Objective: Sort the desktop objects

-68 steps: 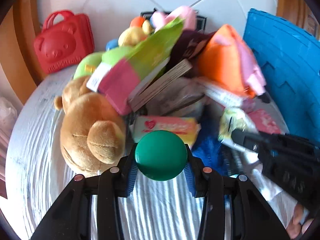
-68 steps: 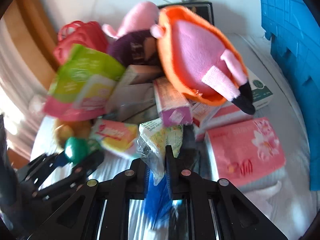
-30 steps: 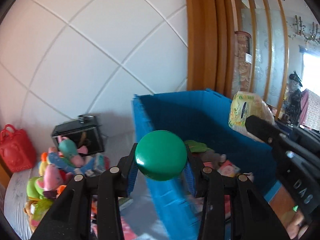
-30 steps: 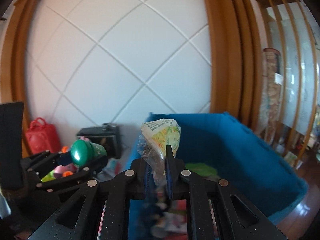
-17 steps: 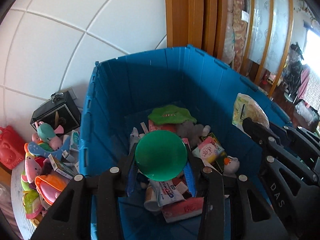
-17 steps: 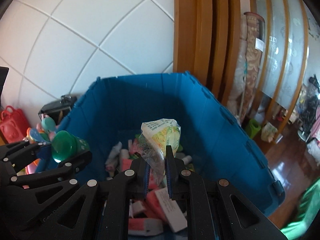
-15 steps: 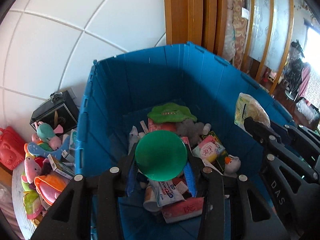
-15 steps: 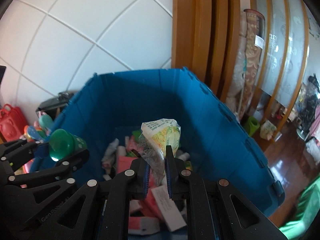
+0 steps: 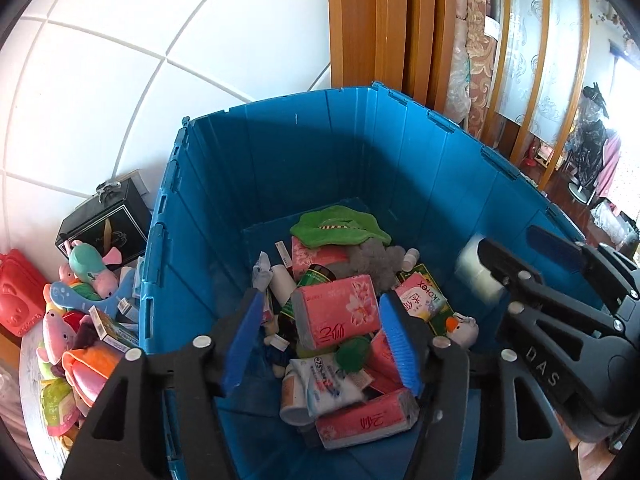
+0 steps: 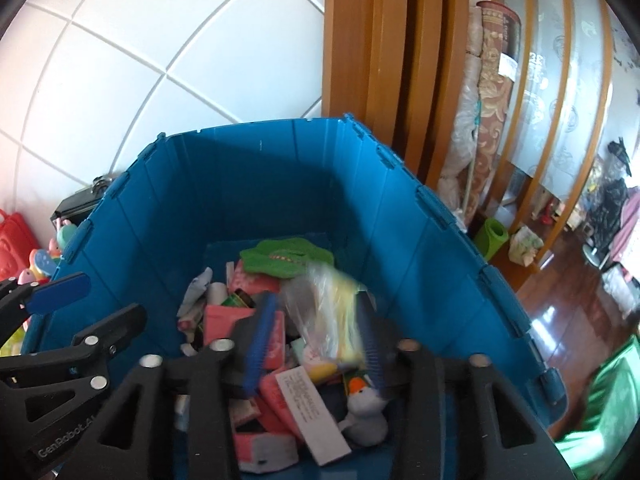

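Both grippers hang over the blue bin (image 9: 320, 152) (image 10: 260, 184), which holds pink tissue packs, tubes and small toys. My left gripper (image 9: 320, 304) (image 10: 92, 304) has its jaws opening, with nothing between them. The green-capped item (image 9: 352, 354) lies loose among the bin's contents below it. My right gripper (image 10: 316, 300) (image 9: 516, 244) also has its jaws opening. The yellow-green plastic packet (image 10: 328, 312) (image 9: 478, 276) is a blur between them, free of the pads and dropping.
Left of the bin, a table edge (image 9: 32, 400) carries plush toys (image 9: 88, 264), a red bear bag (image 9: 18, 292) and a black box (image 9: 104, 224). A white tiled wall and a wooden door frame (image 9: 380, 20) stand behind. Polished wood floor (image 10: 560, 320) lies to the right.
Both grippers swung from the table to above the bin, then opened. The green-capped item fell from the left gripper into the bin; the packet is slipping out of the right one.
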Available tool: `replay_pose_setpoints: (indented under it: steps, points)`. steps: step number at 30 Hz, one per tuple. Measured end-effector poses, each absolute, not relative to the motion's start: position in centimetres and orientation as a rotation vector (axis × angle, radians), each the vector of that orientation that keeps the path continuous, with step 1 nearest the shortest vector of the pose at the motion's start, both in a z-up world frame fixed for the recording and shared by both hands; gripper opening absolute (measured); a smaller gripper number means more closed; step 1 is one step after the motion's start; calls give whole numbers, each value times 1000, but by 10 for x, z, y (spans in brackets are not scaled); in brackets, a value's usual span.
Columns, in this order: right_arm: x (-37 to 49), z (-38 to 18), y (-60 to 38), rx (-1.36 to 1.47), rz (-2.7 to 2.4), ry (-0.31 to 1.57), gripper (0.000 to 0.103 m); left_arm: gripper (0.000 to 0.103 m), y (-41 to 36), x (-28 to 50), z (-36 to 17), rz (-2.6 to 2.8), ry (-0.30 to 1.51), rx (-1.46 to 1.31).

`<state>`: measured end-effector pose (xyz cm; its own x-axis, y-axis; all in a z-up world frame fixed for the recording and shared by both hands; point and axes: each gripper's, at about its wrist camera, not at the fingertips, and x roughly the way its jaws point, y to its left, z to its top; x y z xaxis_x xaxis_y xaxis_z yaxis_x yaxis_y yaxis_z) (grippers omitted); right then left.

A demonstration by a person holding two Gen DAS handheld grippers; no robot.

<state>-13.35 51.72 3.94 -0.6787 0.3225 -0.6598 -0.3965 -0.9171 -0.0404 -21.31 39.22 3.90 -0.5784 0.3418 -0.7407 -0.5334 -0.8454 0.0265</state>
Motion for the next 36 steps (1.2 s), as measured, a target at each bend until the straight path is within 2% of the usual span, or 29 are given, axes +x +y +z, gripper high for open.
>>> replay_pose_setpoints:
  steps: [2,4,6,8,23,36]
  points:
    - [-130,42,516,-968,2565,148,71,63,389,-211,40,2402,329,-1045]
    - [-127,45,514,-953,2558,135,80,63,382,-206,44,2407,316,-1025]
    - [-122,49,511,-933,2552,125,94,63,374,-201,48,2411,300,-1004]
    - [-114,54,509,-912,2548,129,103,64,362,-192,54,2417,286,-962]
    - [-40,73,435,-852,2609,73,103,66,254,-115,75,2548,185,-736]
    - [-21,83,405,-800,2578,68,103,66,232,-95,87,2522,199,-716]
